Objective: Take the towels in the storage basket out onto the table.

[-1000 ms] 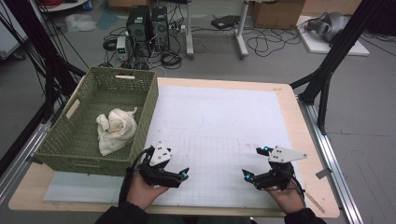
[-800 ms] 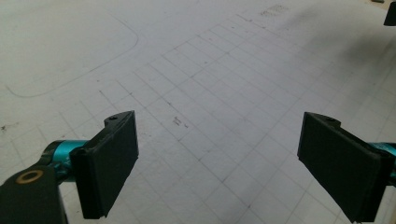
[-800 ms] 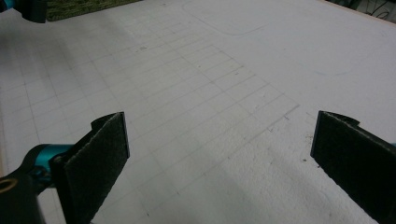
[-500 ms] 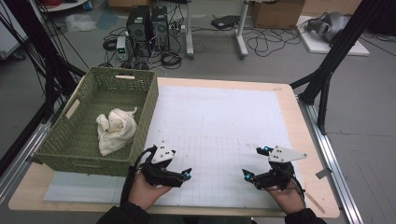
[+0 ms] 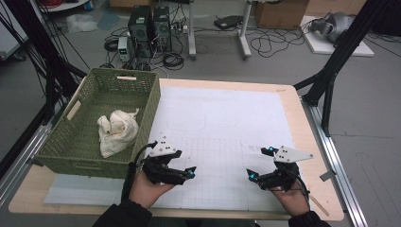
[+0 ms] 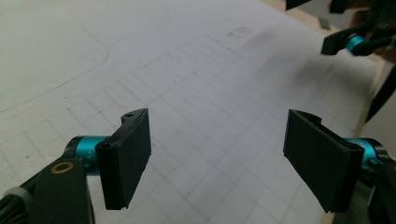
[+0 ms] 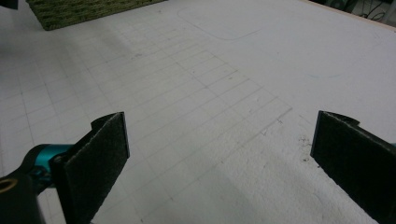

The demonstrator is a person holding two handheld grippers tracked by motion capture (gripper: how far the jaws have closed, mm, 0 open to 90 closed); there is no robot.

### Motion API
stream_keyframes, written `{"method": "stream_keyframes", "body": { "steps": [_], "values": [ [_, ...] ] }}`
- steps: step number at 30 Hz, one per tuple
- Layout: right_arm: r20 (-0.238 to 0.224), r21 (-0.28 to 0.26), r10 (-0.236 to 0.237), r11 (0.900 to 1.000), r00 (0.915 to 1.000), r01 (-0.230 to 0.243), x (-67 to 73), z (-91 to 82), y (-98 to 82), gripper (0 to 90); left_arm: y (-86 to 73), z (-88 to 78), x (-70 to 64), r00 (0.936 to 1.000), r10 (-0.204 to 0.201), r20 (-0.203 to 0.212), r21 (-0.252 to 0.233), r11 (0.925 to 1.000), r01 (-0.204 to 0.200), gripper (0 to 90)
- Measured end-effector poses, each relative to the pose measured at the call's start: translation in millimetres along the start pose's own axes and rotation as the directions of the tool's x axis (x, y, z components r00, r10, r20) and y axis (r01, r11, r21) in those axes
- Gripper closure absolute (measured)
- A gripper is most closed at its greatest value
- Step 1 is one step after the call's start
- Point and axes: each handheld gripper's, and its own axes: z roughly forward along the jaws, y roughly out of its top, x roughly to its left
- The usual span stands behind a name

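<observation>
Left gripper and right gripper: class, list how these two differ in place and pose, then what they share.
The left gripper sits beside the green basket; the right gripper sits near the table's far edge. The left gripper's jaws have just been closing slightly and stand narrower; the right gripper's stand wider. Both are open, holding nothing, over the white mat.

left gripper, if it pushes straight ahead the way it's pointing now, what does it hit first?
Probably the right gripper. The left gripper has nothing between its open jaws, which have just been closing a little, and bare white mat ahead. Depth is unclear; pitched lower, it meets the mat first.
</observation>
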Motion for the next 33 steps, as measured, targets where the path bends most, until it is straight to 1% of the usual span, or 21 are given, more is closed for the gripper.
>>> {"method": "stream_keyframes", "body": {
  "steps": [1, 2, 6, 8, 10, 11, 13, 16, 18, 20, 22, 23, 24, 26, 27, 28, 29, 30, 31, 32, 33],
  "values": [
    [-0.001, -0.002, -0.003, 1.0, 1.0, 0.003, -0.1, 0.1, 0.2, 3.4, 4.5, -4.5, 2.9, 0.9985, -0.036, 0.042, -0.011, 0.9993, 0.036, 25.1],
    [-0.003, -0.002, -0.003, 1.0, 1.0, 0.003, -0.1, 0.1, 0.3, 3.4, 6.4, -7.1, 4.6, 0.9966, -0.054, 0.063, -0.016, 0.9984, 0.055, 25.1],
    [-0.002, -0.006, -0.007, 1.0, 1.0, 0.007, -0.3, -0.3, 0.7, 3.4, 12.2, -13.9, 9.7, 0.9922, -0.072, 0.102, -0.012, 0.9972, 0.073, 26.1],
    [-0.003, -0.006, -0.004, 1.0, 1.0, 0.004, -0.4, -0.4, 0.9, 3.4, 19.0, -20.7, 15.7, 0.9862, -0.092, 0.138, -0.011, 0.9955, 0.095, 26.2],
    [-0.002, -0.008, -0.004, 1.0, 1.0, 0.004, -0.6, -0.3, 1.2, 3.4, 21.7, -23.2, 17.7, 0.9848, -0.094, 0.145, -0.012, 0.9952, 0.097, 27.1],
    [-0.003, -0.009, -0.004, 1.0, 1.0, 0.004, -0.5, -0.1, 1.4, 3.4, 27.0, -27.9, 21.4, 0.9809, -0.106, 0.163, -0.013, 0.9939, 0.11, 27.1],
    [-0.005, -0.009, -0.01, 1.0, 0.9999, 0.01, -0.6, 0.3, 1.6, 3.5, 29.5, -30.4, 23.4, 0.9785, -0.115, 0.171, -0.017, 0.9927, 0.12, 27.5],
    [-0.01, -0.004, -0.007, 1.0, 0.9999, 0.007, 0.0, 0.3, 1.7, 3.4, 36.3, -39.9, 33.3, 0.963, -0.161, 0.216, -0.042, 0.9839, 0.174, 27.7],
    [-0.009, -0.004, -0.008, 1.0, 0.9999, 0.008, -0.1, 0.3, 1.8, 3.4, 37.4, -41.8, 35.6, 0.9618, -0.166, 0.218, -0.041, 0.983, 0.179, 27.9],
    [-0.004, -0.008, -0.011, 1.0, 0.9999, 0.011, -1.1, 0.6, 1.9, 3.4, 39.6, -45.7, 42.2, 0.9519, -0.195, 0.236, -0.042, 0.9768, 0.21, 28.0],
    [-0.005, -0.007, -0.007, 1.0, 1.0, 0.007, -1.1, 0.6, 1.9, 3.4, 40.2, -46.4, 44.2, 0.9496, -0.202, 0.24, -0.04, 0.9753, 0.217, 27.9],
    [-0.004, -0.009, -0.01, 1.0, 0.9999, 0.01, -1.7, 0.9, 1.9, 3.4, 40.7, -46.9, 46.0, 0.9435, -0.214, 0.254, -0.037, 0.9725, 0.23, 27.8],
    [-0.004, -0.008, -0.01, 1.0, 0.9999, 0.01, -1.8, 1.1, 1.9, 3.4, 41.7, -47.5, 47.9, 0.9411, -0.219, 0.258, -0.035, 0.9714, 0.235, 28.1],
    [-0.007, -0.006, -0.006, 1.0, 1.0, 0.006, -1.3, 1.1, 2.0, 3.4, 43.5, -48.9, 50.9, 0.9405, -0.223, 0.257, -0.03, 0.9708, 0.238, 28.1],
    [-0.008, -0.005, -0.004, 1.0, 1.0, 0.004, -1.2, 1.0, 2.0, 3.4, 45.8, -50.9, 55.3, 0.9344, -0.233, 0.269, -0.03, 0.9677, 0.25, 28.2],
    [-0.008, -0.005, -0.004, 1.0, 1.0, 0.004, -1.2, 1.0, 2.0, 3.4, 45.8, -50.9, 55.3, 0.9344, -0.233, 0.269, -0.03, 0.9677, 0.25, 28.3],
    [-0.007, -0.005, -0.004, 1.0, 1.0, 0.004, -1.4, 1.2, 2.0, 3.4, 46.9, -51.9, 57.2, 0.9318, -0.239, 0.273, -0.03, 0.966, 0.257, 28.5],
    [-0.008, -0.005, -0.004, 1.0, 1.0, 0.004, -1.4, 1.2, 1.9, 3.4, 48.4, -53.9, 61.3, 0.9254, -0.251, 0.284, -0.024, 0.9628, 0.269, 28.6],
    [-0.008, -0.005, -0.004, 1.0, 1.0, 0.004, -1.4, 1.2, 1.9, 3.4, 48.4, -53.9, 61.3, 0.9254, -0.251, 0.284, -0.024, 0.9628, 0.269, 28.6],
    [-0.007, -0.005, -0.005, 1.0, 1.0, 0.005, -1.8, 1.5, 1.6, 3.4, 48.8, -55.2, 63.5, 0.9214, -0.258, 0.29, -0.025, 0.9605, 0.277, 28.6],
    [-0.007, -0.005, -0.005, 1.0, 1.0, 0.005, -1.8, 1.5, 1.6, 3.4, 49.3, -56.3, 66.0, 0.9143, -0.269, 0.303, -0.026, 0.9566, 0.29, 28.6]
  ]
}}
